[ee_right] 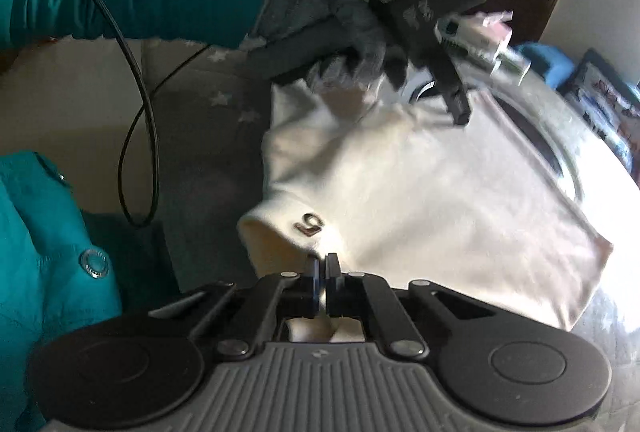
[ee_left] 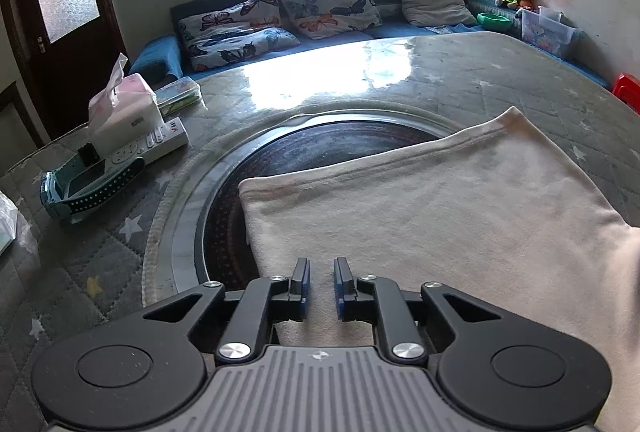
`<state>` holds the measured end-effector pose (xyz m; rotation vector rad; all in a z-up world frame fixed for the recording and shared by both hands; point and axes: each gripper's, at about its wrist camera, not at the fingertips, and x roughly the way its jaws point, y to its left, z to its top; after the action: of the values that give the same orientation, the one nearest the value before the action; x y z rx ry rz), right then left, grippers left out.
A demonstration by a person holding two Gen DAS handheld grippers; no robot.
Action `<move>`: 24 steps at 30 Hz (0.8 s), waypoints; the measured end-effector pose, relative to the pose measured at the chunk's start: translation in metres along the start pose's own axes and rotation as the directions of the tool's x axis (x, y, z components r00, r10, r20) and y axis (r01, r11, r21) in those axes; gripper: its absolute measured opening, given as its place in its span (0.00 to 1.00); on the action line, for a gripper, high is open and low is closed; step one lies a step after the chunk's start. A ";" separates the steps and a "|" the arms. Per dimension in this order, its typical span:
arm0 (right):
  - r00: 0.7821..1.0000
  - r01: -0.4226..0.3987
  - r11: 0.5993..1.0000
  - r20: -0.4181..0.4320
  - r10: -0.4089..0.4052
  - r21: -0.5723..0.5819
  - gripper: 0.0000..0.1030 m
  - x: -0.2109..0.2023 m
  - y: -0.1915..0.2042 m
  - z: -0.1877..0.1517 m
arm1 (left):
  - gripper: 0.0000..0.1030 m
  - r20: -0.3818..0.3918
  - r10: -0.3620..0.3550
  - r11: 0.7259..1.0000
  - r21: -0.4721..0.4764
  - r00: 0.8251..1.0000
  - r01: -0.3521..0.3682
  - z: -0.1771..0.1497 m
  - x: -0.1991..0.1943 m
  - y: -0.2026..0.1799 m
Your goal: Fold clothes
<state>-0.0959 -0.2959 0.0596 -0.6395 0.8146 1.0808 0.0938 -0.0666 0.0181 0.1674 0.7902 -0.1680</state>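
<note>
A cream garment point(ee_left: 440, 216) lies spread on the round table, partly over its dark centre inset. My left gripper point(ee_left: 322, 272) hovers over the garment's near edge, open, with nothing between its blue pads. In the right wrist view the same garment point(ee_right: 420, 191) shows a small dark logo point(ee_right: 310, 224) near a folded corner. My right gripper point(ee_right: 322, 264) is shut on that near edge, and white fabric bunches behind the fingers. A grey-gloved hand point(ee_right: 320, 31) with a teal sleeve holds the left gripper point(ee_right: 459, 109), blurred, above the garment's far side.
A tissue pack point(ee_left: 120, 107), a white remote point(ee_left: 156, 143) and a teal gadget point(ee_left: 88, 183) sit at the table's left. The dark round inset point(ee_left: 320, 151) fills the table's centre. A sofa with butterfly cushions point(ee_left: 320, 3) stands behind. A black cable point(ee_right: 136, 135) loops on my left.
</note>
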 end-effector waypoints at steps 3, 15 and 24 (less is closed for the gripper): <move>1.000 -0.019 0.999 0.017 0.018 0.033 0.11 -0.009 -0.001 -0.002 | 0.14 0.019 0.011 1.000 0.012 1.000 -0.011 -0.002 -0.010 -0.003; 0.994 0.104 0.962 -0.051 -0.094 0.254 0.15 -0.014 -0.037 -0.033 | 0.15 0.089 -0.147 0.982 0.131 0.985 0.134 -0.056 -0.076 -0.054; 0.975 0.211 0.925 -0.006 -0.221 0.317 0.24 -0.033 -0.059 -0.031 | 0.16 0.108 -0.154 0.976 0.168 0.982 0.135 -0.090 -0.092 -0.070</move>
<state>-0.0561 -0.3572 0.0734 -0.4279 0.8476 0.7367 -0.0469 -0.1077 0.0158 0.2497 0.6683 -0.3774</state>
